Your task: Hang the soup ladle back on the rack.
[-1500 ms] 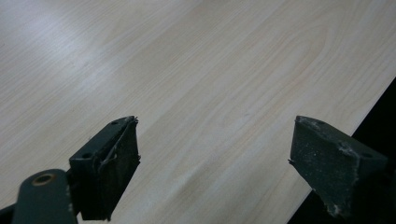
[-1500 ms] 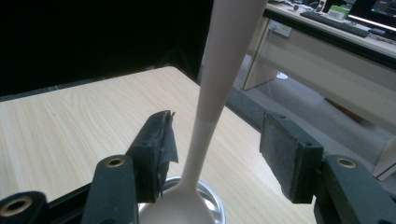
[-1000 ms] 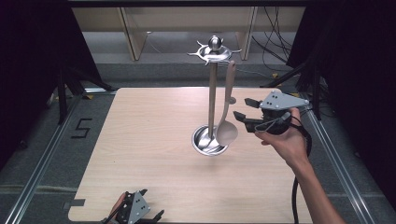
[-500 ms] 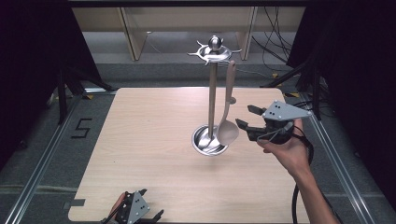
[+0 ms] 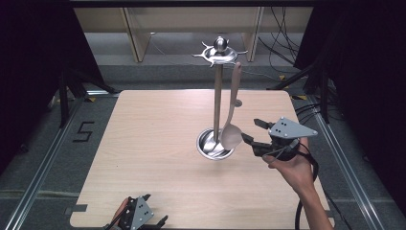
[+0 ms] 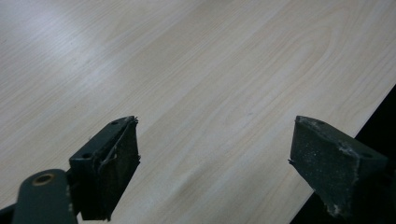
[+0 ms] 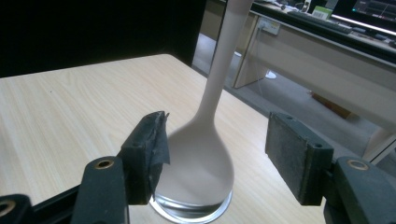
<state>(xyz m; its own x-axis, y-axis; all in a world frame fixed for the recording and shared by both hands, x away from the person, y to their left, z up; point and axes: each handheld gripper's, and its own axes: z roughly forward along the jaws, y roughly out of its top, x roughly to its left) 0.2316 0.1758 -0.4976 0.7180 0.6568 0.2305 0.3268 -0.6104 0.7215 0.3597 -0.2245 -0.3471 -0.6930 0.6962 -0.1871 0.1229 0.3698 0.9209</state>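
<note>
The pale ladle (image 5: 232, 129) hangs from the hook ring of the steel utensil stand (image 5: 218, 96), its bowl just above the stand's round base near the middle of the counter (image 5: 143, 143). The right claw (image 5: 250, 131), whose jaws have just been opening, sits beside the bowl with nothing gripped. The left claw (image 5: 154, 211) rests open at the counter's near edge, bare wood between; a "5" (image 5: 82, 132) marks the floor at left.

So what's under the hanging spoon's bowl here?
The round steel base of the rack sits below the spoon, resting on the wooden table. In the right gripper view the spoon's bowl covers most of that base, leaving its front rim visible.
</note>
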